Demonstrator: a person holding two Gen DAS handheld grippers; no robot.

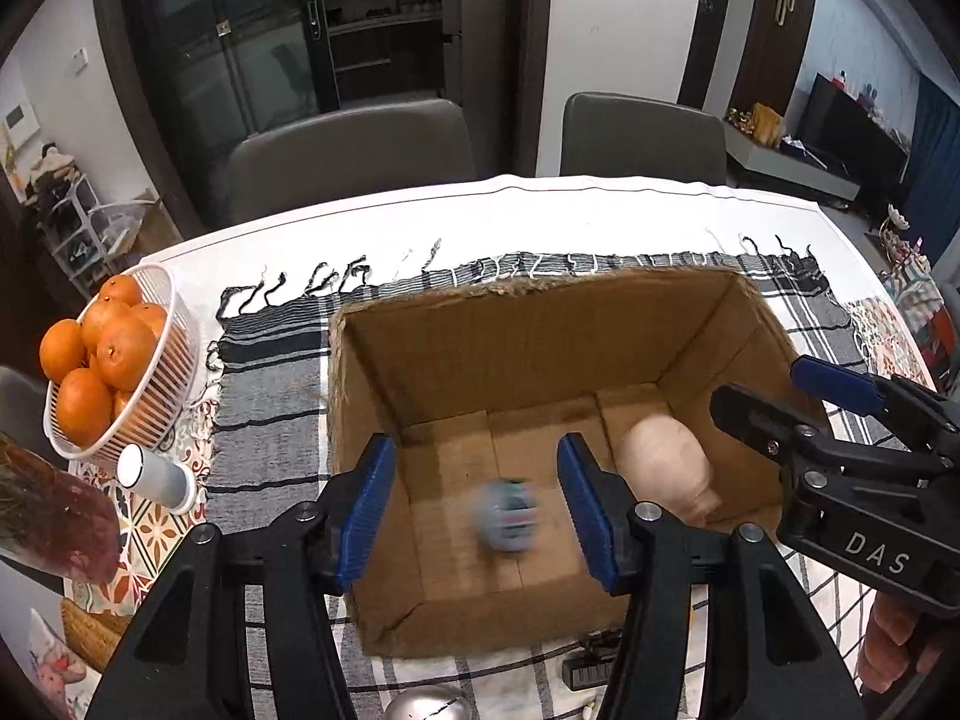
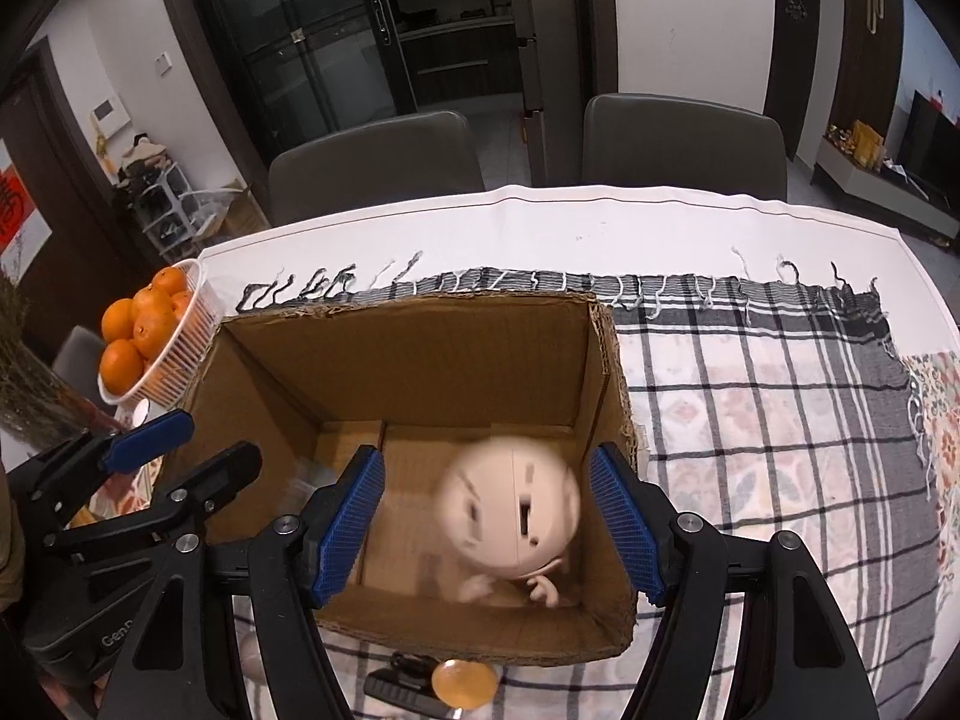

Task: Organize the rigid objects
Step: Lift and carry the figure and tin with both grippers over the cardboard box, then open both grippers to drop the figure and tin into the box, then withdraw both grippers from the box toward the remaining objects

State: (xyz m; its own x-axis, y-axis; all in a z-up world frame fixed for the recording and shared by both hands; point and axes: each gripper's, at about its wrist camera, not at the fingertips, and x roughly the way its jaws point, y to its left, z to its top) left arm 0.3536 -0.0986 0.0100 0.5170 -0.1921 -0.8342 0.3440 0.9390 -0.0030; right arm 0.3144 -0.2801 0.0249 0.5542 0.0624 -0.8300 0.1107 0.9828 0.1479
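Step, as I read it: drop-off into the box (image 1: pixel 540 324), both items look just let go. Box sits on the counter (image 2: pixel 540 222) under both tools, open top, cardboard. Inside: beige doll (image 2: pixel 510 516), blurred, below and between the right tool's (image 2: pixel 489 522) spread jaws, no pad contact. Small grey ball (image 1: pixel 506 515), blurred too, below the left tool (image 1: pixel 477 510), jaws spread, nothing pinched. Basket (image 1: pixel 174 324), far left of the left tool, holds oranges (image 1: pixel 99 354). Next: back both tools out and go for loose bits at the box's near side, e.g. the amber disc (image 2: pixel 465 684).
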